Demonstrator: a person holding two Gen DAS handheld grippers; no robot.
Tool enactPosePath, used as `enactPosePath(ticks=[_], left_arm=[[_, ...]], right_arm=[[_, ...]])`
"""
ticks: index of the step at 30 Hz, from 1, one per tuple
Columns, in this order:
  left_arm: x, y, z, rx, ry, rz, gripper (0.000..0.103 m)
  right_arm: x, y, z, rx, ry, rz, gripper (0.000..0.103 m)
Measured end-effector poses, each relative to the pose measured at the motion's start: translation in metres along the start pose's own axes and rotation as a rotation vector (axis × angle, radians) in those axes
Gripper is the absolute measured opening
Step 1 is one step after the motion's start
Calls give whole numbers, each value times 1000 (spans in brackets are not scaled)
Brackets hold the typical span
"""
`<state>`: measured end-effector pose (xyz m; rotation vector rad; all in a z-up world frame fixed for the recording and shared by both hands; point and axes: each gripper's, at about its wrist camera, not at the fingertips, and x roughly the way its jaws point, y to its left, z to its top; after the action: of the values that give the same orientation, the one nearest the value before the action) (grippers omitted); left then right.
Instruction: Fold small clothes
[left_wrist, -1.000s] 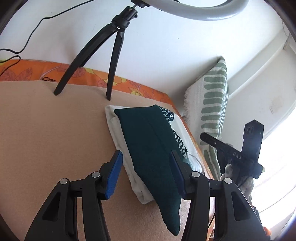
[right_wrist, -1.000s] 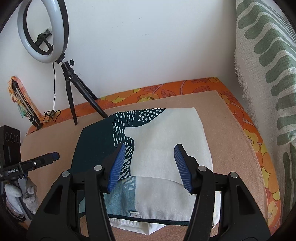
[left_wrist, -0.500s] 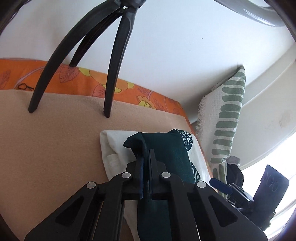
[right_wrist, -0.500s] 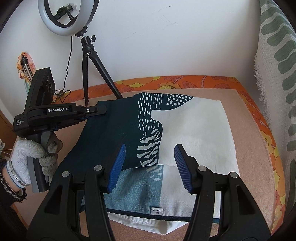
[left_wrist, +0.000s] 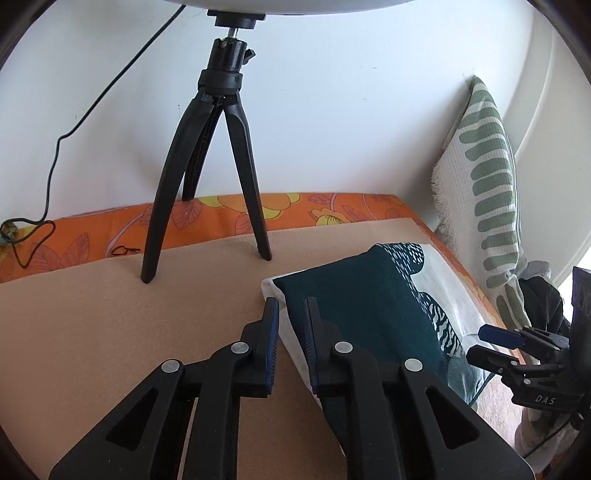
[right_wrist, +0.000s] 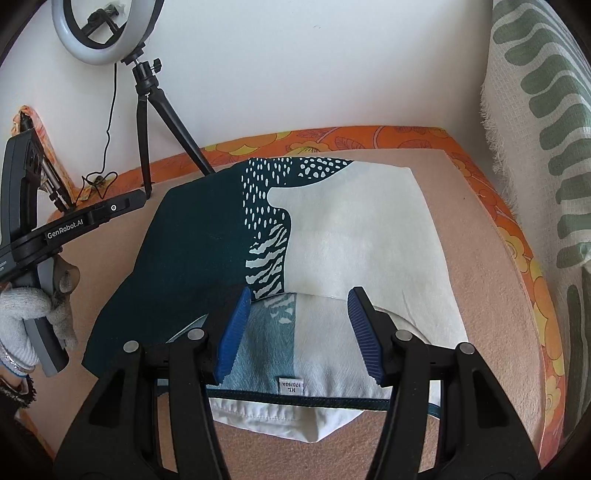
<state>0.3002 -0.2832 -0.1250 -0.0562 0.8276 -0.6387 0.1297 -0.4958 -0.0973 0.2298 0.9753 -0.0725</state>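
Left gripper (right_wrist: 138, 199) reads "GenRobot.AI"; jaws opening, nothing gripped. Right gripper (right_wrist: 299, 332) half open over garment (right_wrist: 362, 236), neck label (right_wrist: 291, 387) "XL"

The garment (right_wrist: 332, 240) is dark teal on one side and white on the other, with white dots and zebra-like stripes where the two colours meet; its turned-up inside shows pale blue and white, with a small white label. It lies on a plain tan mat (right_wrist: 480, 295), whose far and right edges border an orange sheet (left_wrist: 314, 210) printed with yellow flowers and leaves. The pillow (left_wrist: 487, 177) is white with green stripes. The tripod (left_wrist: 218, 158) is black, the ring light (right_wrist: 107, 29) grey-white. Both grippers are black with blue pads (right_wrist: 236, 328). The glove (right_wrist: 22, 314) is light grey.
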Motion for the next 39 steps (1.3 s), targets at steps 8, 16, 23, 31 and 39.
enactPosePath(ticks=[8,16,23,31,39], left_arm=[[-65,-24,-16,70,-43,19,62],[-136,-47,-43,148,-89,-7,70],[-184,-71,-73,229,-109,-19,78],[-225,-84,-107,248,-107,-6,81],[-248,-85,-137,251,-94,42,86]], right_arm=[[-56,11,-25,52,-47,-31,58],[-115,31,-55,88,-102,-93,71],[-155,57,-82,58,-138,-167,79],[-192,79,-110,44,-208,-217,89],[-202,92,-134,56,-251,-235,97]])
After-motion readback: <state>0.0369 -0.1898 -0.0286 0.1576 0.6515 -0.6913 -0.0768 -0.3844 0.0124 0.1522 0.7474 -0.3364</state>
